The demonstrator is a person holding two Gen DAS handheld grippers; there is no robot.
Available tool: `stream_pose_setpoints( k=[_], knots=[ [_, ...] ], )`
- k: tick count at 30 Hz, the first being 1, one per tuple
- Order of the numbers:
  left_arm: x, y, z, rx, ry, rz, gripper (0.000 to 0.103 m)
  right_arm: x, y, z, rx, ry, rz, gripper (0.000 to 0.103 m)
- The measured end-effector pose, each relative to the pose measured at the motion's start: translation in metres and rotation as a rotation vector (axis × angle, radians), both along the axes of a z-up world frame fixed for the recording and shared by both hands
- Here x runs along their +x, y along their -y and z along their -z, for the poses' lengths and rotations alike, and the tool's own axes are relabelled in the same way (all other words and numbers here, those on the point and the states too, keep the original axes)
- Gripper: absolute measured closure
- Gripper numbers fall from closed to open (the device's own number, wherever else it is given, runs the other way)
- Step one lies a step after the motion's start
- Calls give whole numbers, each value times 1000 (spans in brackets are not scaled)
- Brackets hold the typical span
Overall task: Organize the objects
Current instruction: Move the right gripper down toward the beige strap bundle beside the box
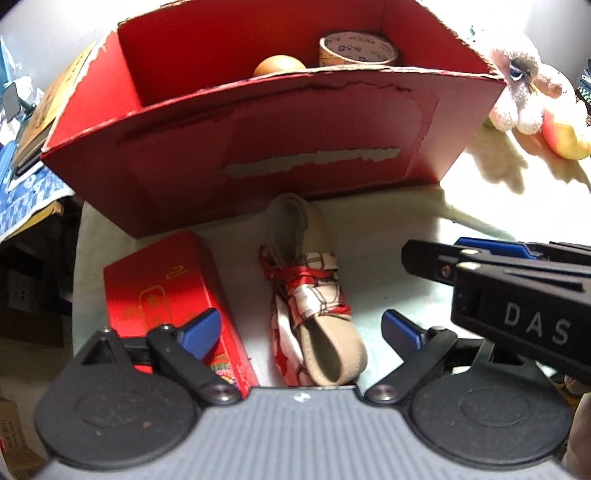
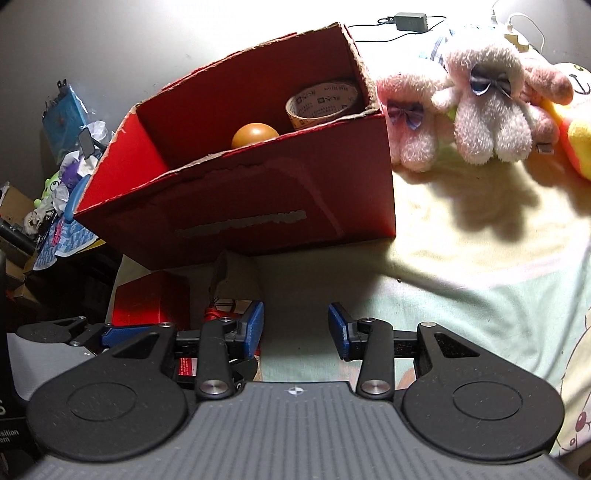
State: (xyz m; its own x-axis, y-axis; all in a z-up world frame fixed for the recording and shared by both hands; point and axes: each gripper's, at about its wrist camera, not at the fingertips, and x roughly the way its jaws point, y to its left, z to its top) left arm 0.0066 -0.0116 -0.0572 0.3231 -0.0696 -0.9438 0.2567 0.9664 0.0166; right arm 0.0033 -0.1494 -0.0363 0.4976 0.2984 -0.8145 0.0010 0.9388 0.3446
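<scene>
A big red cardboard box (image 1: 258, 147) stands open at the back, with an orange ball (image 1: 279, 65) and a roll of printed tape (image 1: 356, 50) inside. In front of it lie a small red packet with gold print (image 1: 166, 291) and a beige strap bundle tied in a red-and-white scarf (image 1: 314, 295). My left gripper (image 1: 301, 332) hangs open above the bundle, its blue pads (image 1: 201, 332) wide on either side and not touching it. My right gripper (image 2: 297, 328) is open over bare cloth, to the right of the bundle (image 2: 229, 280). The box (image 2: 240, 192), ball (image 2: 255, 134) and tape (image 2: 321, 101) lie beyond it.
Pink plush toys (image 2: 480, 110) and a yellow-and-red plush (image 2: 576, 147) lie to the right of the box on the pale cloth (image 2: 461, 277). A charger with cables (image 2: 410, 20) sits behind. Left of the table edge is a dark drop with piled clutter (image 2: 62, 177).
</scene>
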Motion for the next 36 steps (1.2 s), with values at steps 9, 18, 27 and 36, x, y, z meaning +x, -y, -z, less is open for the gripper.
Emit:
stream_pose_setpoints(
  k=[9, 18, 27, 36],
  knots=[
    [-1, -4, 4, -4, 12, 24, 4, 4, -4, 9, 31, -30, 4, 61],
    [-2, -1, 6, 1, 20, 16, 2, 12, -4, 15, 52, -55, -19, 61],
    [0, 0, 3, -29, -9, -15, 2, 22, 6, 18, 66, -73, -75, 61],
    [-7, -7, 4, -164, -39, -88, 2, 31, 23, 28, 115, -101, -130, 61]
  ],
)
